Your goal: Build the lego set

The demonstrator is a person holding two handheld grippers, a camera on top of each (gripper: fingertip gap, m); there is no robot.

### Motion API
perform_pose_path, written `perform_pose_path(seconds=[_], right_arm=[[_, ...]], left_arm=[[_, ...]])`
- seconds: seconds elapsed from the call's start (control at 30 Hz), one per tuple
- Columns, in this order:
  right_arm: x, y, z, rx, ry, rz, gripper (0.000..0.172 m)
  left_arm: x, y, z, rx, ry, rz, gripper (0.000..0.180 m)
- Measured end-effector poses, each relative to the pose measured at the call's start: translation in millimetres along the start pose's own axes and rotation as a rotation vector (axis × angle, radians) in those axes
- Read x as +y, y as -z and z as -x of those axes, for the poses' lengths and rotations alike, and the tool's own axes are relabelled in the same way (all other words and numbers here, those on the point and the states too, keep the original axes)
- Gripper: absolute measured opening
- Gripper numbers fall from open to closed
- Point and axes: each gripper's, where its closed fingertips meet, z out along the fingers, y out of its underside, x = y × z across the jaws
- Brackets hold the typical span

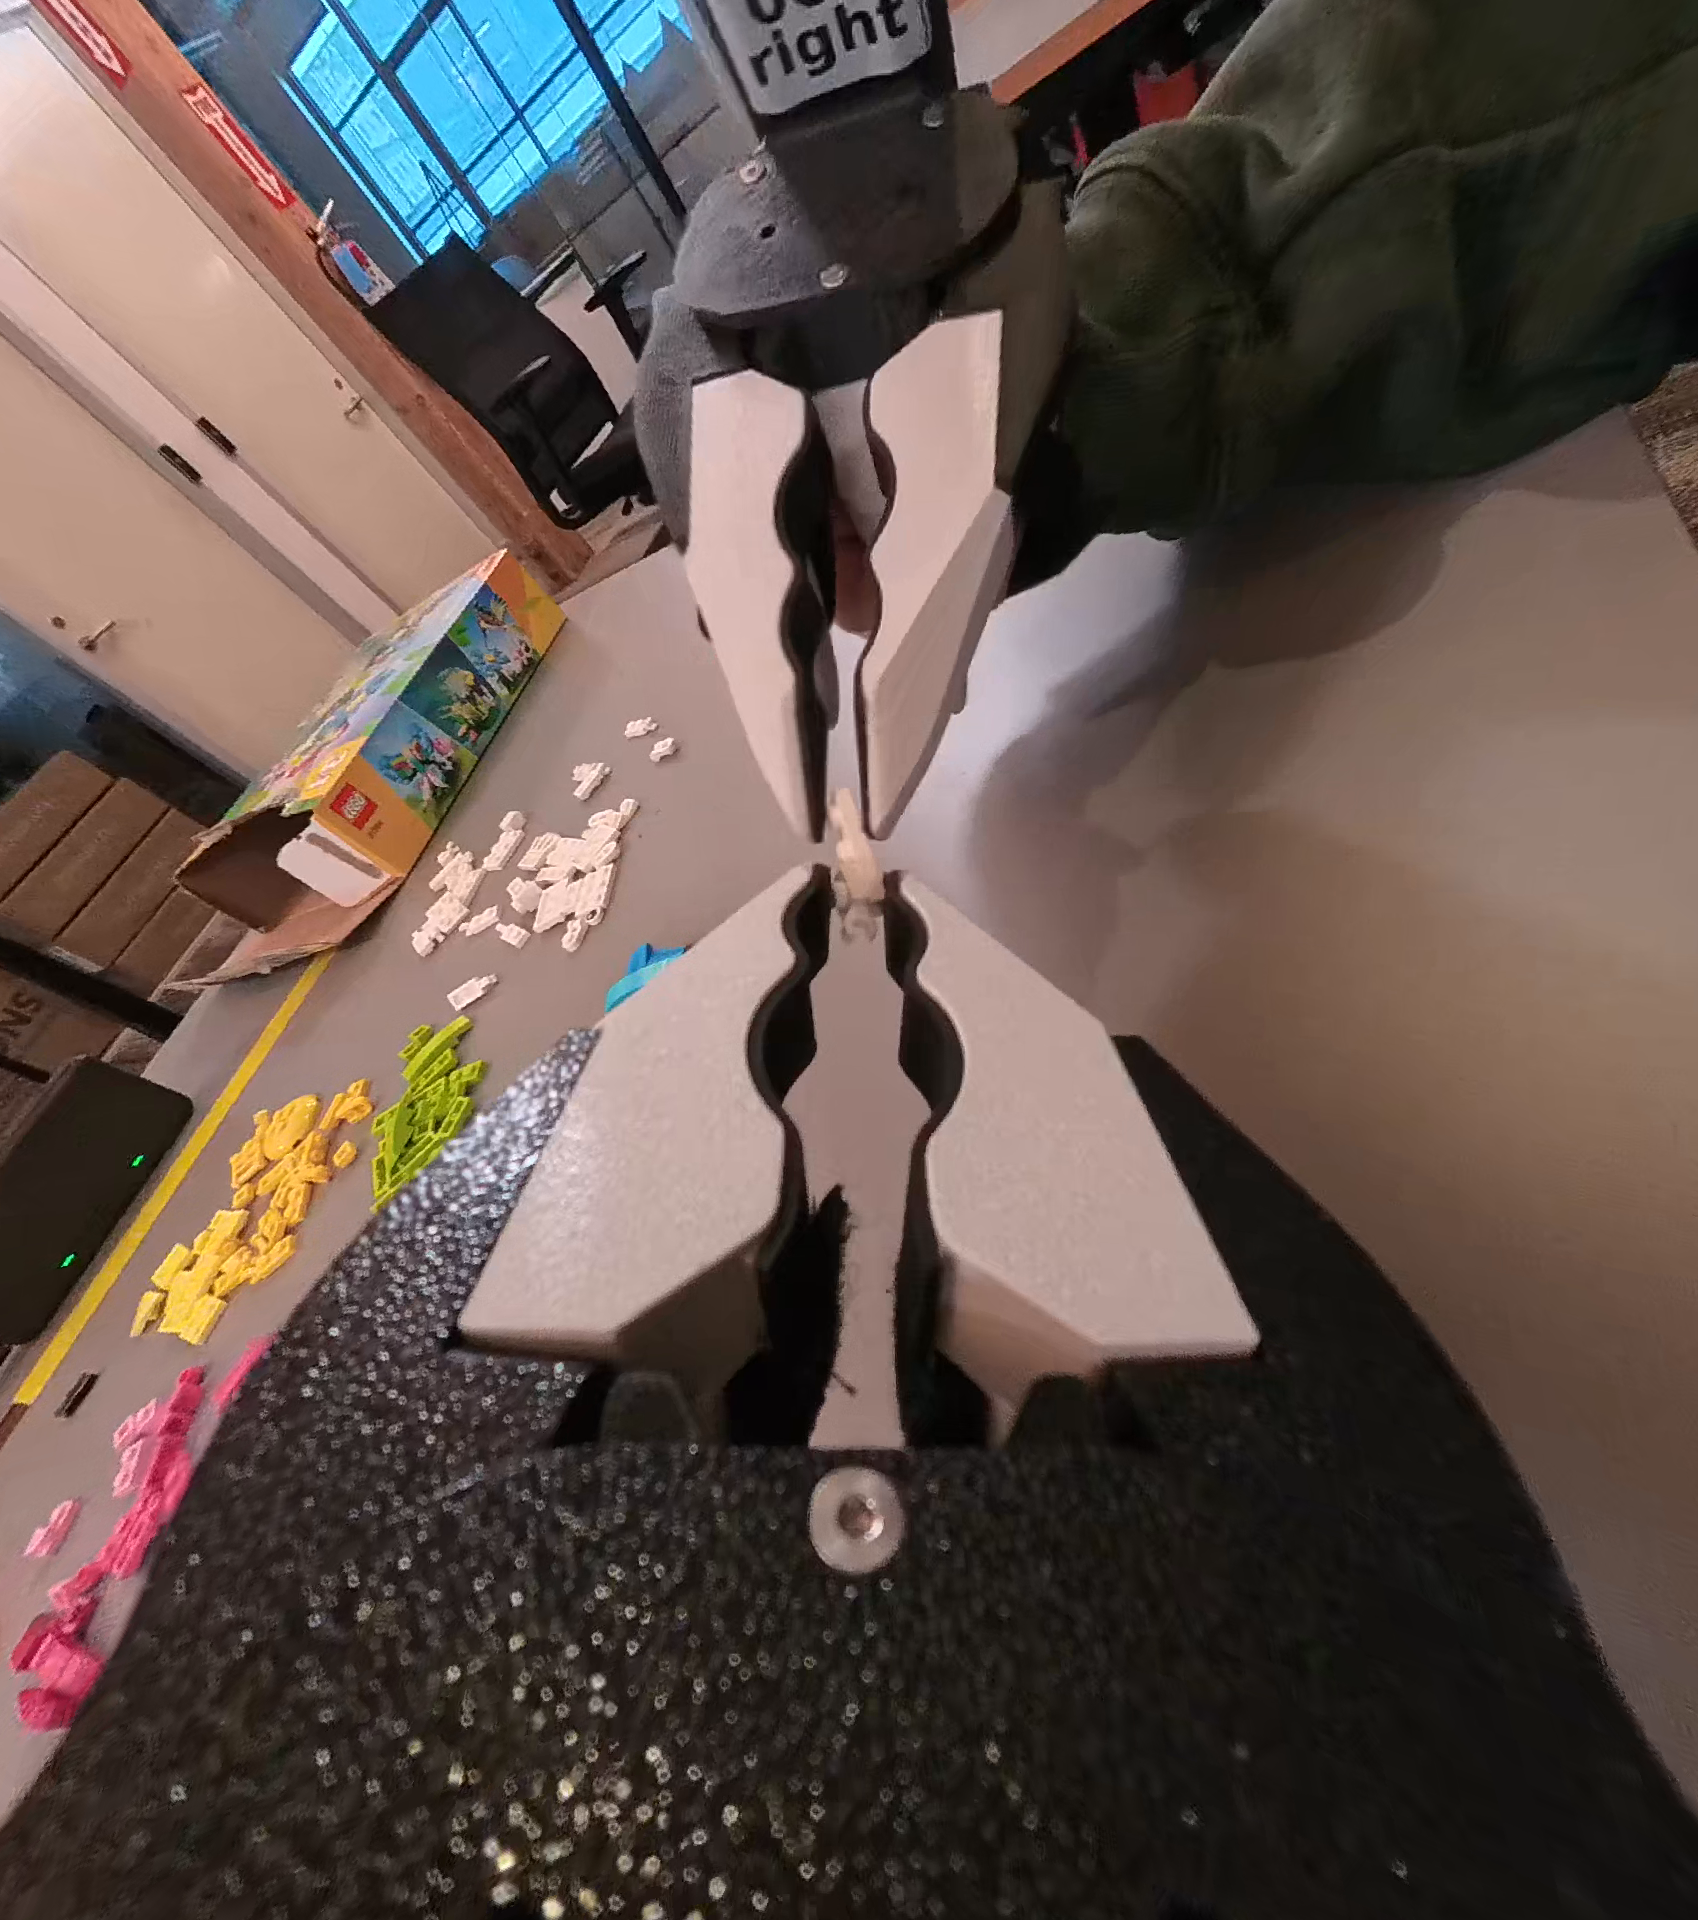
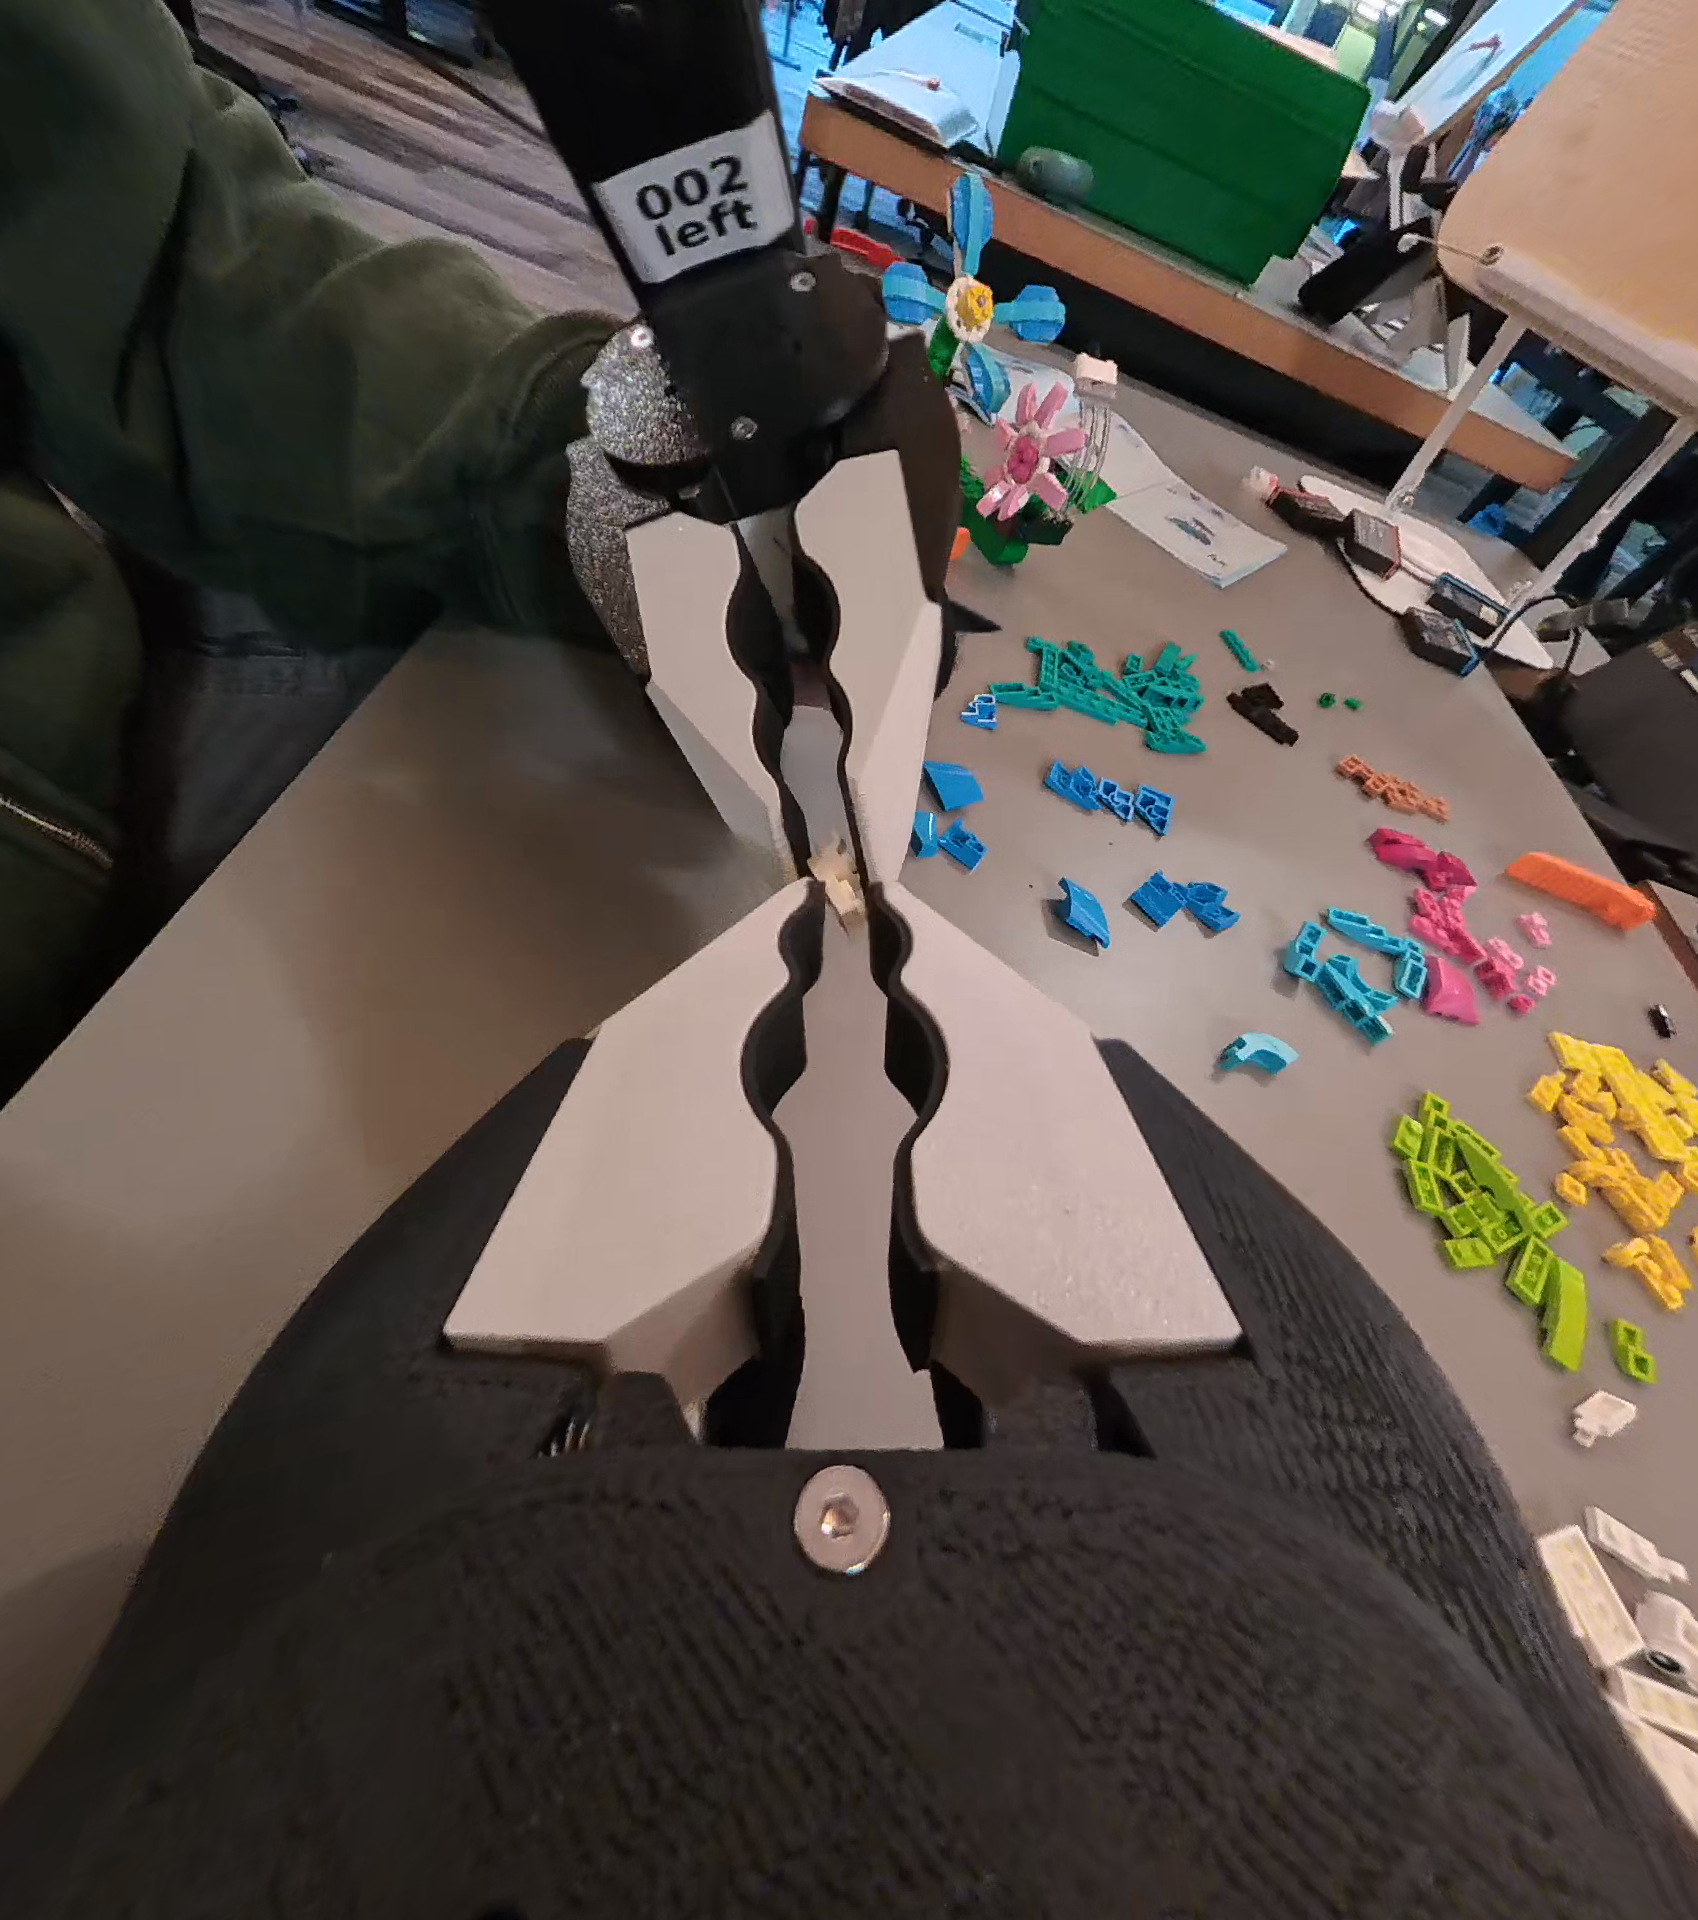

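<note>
A grey table (image 2: 471, 935) carries sorted heaps of small building pieces: white ones (image 1: 533, 873) beside an opened cardboard box (image 1: 388, 748), yellow (image 2: 1645, 1153), lime green (image 2: 1479, 1205), pink (image 2: 1447, 914) and blue (image 2: 1115, 800) ones, with finished brick flowers (image 2: 1021, 447) at the far edge. Above the bare near part of the table the two grippers meet tip to tip, head-on, each pointing straight at the other. The left gripper (image 1: 851, 896) is closed on a small cream-white piece (image 1: 853, 878), and the right gripper (image 2: 840, 904) is closed on a second cream-white piece (image 2: 845, 902). The two pieces touch in the narrow space between the opposing tips, their joined length running along the line from one gripper to the other, so neither gripper is nearer.
</note>
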Motion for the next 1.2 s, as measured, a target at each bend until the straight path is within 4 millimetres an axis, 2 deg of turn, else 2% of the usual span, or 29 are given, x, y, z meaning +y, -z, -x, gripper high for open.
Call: perform_pose_path(seconds=[0.33, 0.53, 0.7, 0.87, 1.2], right_arm=[[-7.3, 0.6, 8.4, -0.058, -0.018, -0.048, 0.005], [-29.0, 1.9, 3.2, -0.023, -0.049, -0.195, 0.004], [-34.9, 2.0, 4.3, -0.038, -0.075, -0.255, 0.004], [-23.6, -1.9, 9.1, -0.057, -0.041, -0.172, 0.004], [-16.9, -3.8, 17.8, -0.08, 0.04, -0.102, 0.004]], left_arm=[[-10.8, 5.6, -6.1, 0.079, 0.078, -0.081, 0.008], [-26.1, 17.9, 7.1, 0.06, 0.2, -0.224, 0.007], [-30.9, 21.8, 7.5, 0.062, 0.207, -0.261, 0.007], [-20.0, 16.8, -1.1, 0.086, 0.141, -0.188, 0.008], [-13.7, 13.3, -13.9, 0.189, 0.202, -0.149, 0.008]])
